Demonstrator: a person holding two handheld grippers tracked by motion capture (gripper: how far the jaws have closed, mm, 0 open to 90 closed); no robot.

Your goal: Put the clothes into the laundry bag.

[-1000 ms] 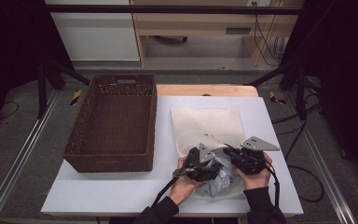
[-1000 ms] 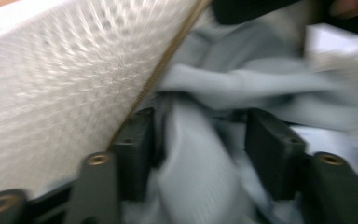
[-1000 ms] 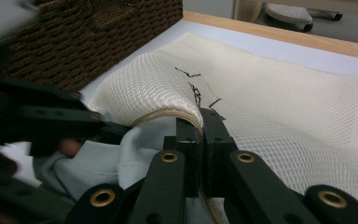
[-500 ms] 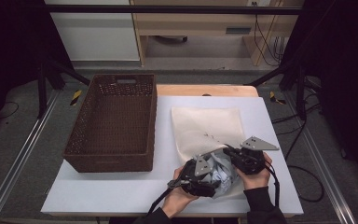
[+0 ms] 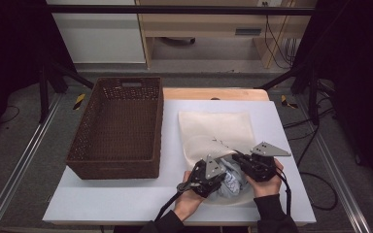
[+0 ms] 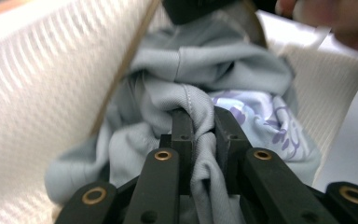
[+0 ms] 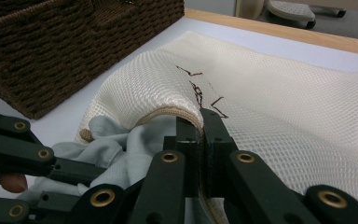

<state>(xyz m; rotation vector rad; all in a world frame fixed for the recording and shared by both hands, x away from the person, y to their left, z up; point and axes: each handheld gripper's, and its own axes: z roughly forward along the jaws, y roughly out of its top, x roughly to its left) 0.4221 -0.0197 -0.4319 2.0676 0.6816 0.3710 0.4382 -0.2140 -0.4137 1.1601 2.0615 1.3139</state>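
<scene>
- Work in hand, as judged: loading a grey garment (image 6: pixel 242 79) into a cream mesh bag (image 5: pixel 216 126) lying flat on the white table (image 5: pixel 102 204).
- Left gripper (image 5: pixel 218 171): jaws clamped on a fold of the garment, cloth pinched between them in the left gripper view.
- Right gripper (image 5: pixel 237 158): jaws together on the bag's rim (image 7: pixel 168 112), holding the upper layer raised so the mouth stands open.
- Garment position: bunched at the bag's mouth at the near edge of the table, between the two grippers; part sits under the lifted mesh, part hangs out toward the person. A pale printed patch (image 6: pixel 270 116) shows on it.
- Key relation: the bag's long axis runs from the mouth away from the person toward the table's far side. The bag's interior lies ahead of the left jaws, so the coming push should go forward along that axis, beneath the held rim. The left gripper is the nearer to the garment's bulk.
- Containers: the bag holds part of the garment alone, as far as can be seen. The brown wicker basket (image 5: pixel 119 128) stands to the bag's left, apart from it, and looks empty.
</scene>
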